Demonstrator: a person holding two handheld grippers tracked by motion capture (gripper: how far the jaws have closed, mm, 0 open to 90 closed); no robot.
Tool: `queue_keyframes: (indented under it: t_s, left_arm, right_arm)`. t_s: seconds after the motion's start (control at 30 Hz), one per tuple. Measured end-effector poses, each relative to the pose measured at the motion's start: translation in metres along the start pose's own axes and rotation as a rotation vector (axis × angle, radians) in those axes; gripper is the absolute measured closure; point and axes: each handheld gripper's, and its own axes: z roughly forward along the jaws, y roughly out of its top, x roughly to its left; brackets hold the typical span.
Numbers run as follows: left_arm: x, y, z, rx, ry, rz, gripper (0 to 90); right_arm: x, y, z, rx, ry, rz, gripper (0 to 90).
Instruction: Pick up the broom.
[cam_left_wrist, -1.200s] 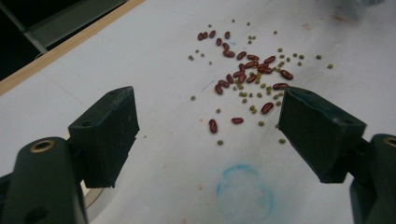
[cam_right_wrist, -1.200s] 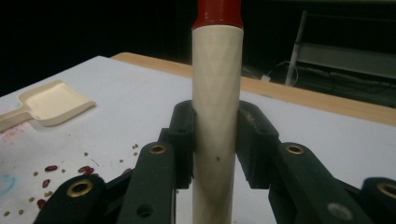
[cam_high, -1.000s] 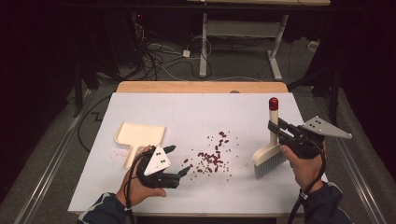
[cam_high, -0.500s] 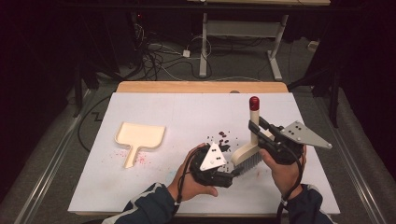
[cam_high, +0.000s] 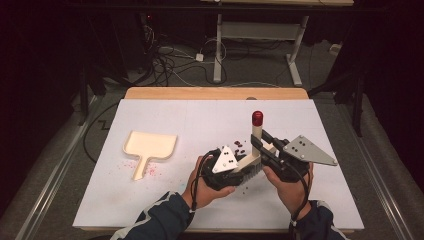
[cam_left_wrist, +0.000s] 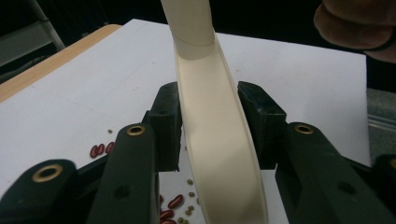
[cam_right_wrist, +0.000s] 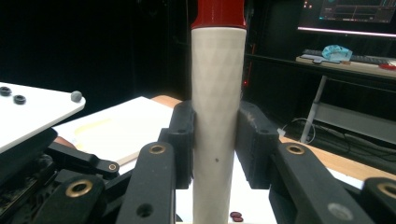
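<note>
A hand brush (cam_high: 256, 134) with a cream handle and a red cap stands tilted over a scatter of red beans (cam_high: 239, 145) at the table's middle right. My right gripper (cam_high: 263, 146) is shut on the handle, whose pads press both sides of it (cam_right_wrist: 215, 93). My left gripper (cam_high: 241, 169) has just been closing, and its pads now press the cream back of the brush head (cam_left_wrist: 219, 140) from both sides. More beans (cam_left_wrist: 99, 150) lie on the white sheet under the left jaws.
A cream dustpan (cam_high: 149, 146) lies on the left of the white table sheet (cam_high: 165, 115), with faint reddish specks near its handle. A wooden strip (cam_high: 215, 93) runs along the far edge. Cables and desk legs lie on the floor beyond.
My left hand has travelled right from beside the dustpan to the brush and its jaws have shut on the brush head. My right hand has carried the brush leftward over the beans.
</note>
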Motion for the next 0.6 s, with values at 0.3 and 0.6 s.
queue_keyframes:
  t_s: [0.3,0.6]
  left_arm:
    - [0.018,-0.002,-0.02,0.055,-0.064,0.03,65.5]
    - [0.016,-0.009,-0.042,0.116,-0.143,0.146,65.6]
  right_arm:
    - [-0.017,0.005,-0.008,0.025,0.198,-0.079,62.2]
    - [-0.031,0.0,-0.016,0.115,0.438,-0.197,44.8]
